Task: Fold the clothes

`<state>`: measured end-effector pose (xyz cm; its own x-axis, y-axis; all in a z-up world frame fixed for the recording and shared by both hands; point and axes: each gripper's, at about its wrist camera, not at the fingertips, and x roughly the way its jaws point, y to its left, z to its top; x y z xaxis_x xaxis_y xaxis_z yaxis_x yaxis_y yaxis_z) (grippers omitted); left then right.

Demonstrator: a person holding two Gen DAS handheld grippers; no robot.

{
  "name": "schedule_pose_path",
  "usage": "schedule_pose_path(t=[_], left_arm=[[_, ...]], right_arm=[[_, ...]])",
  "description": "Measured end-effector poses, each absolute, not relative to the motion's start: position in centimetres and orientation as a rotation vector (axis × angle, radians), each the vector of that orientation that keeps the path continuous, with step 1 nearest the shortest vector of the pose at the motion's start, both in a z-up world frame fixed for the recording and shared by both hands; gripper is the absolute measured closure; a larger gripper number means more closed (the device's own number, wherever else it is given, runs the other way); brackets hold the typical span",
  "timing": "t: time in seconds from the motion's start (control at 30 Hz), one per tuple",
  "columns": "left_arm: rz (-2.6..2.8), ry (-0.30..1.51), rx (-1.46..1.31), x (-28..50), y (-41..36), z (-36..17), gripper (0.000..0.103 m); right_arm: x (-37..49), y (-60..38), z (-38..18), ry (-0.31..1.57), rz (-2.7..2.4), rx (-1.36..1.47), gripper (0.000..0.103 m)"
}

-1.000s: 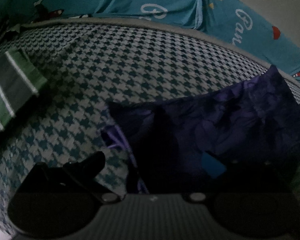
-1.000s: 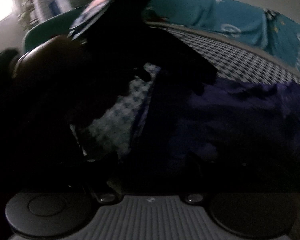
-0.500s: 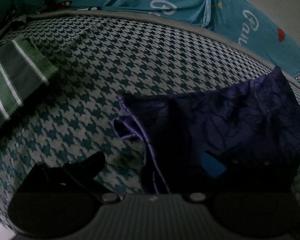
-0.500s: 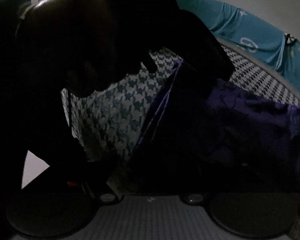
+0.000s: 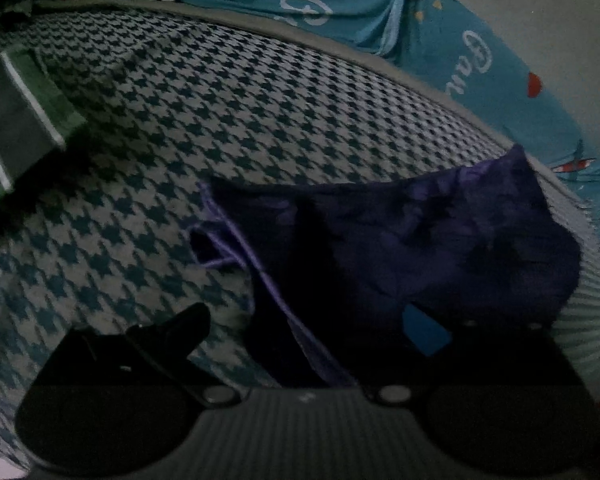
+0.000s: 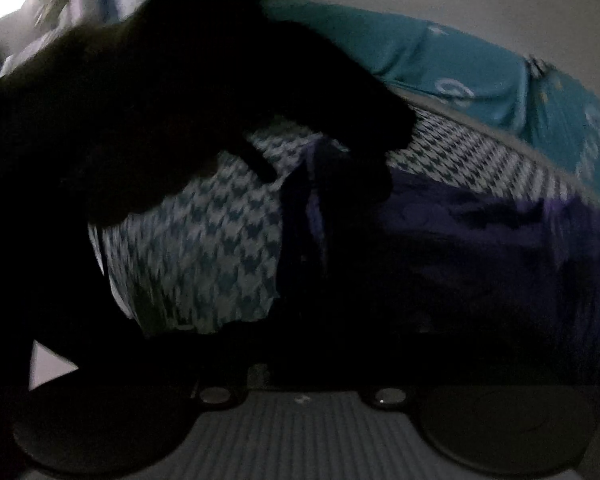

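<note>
Here our right gripper (image 6: pixel 300 360) has just been closing, seemingly onto the purple garment (image 5: pixel 420 240) (too dark to confirm); a thin pinch could slip, spoiling the fold.

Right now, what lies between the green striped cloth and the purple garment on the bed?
Only bare houndstooth bedcover lies between the green striped cloth and the purple garment; nothing else sits on that stretch. The left wrist view shows this.

Dim room: houndstooth bed (image 5: pixel 260 92), pale wall (image 5: pixel 540 20).
</note>
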<state>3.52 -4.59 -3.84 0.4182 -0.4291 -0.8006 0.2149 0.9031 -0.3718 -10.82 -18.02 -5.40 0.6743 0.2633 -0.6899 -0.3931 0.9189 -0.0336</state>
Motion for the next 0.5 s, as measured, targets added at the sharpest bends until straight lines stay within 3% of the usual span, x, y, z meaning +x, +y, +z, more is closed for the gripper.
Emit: schedule_pose_path(t=[0.3, 0.5], left_arm=[[-0.450, 1.096, -0.306, 3.3, -4.4, -4.1, 0.000], [-0.489, 1.112, -0.335, 3.4, -5.2, -4.4, 0.000]], right_arm=[[-9.6, -22.9, -3.1, 0.731, 0.294, 0.088, 0.087], [-9.6, -23.9, -2.6, 0.724, 0.280, 0.125, 0.087]])
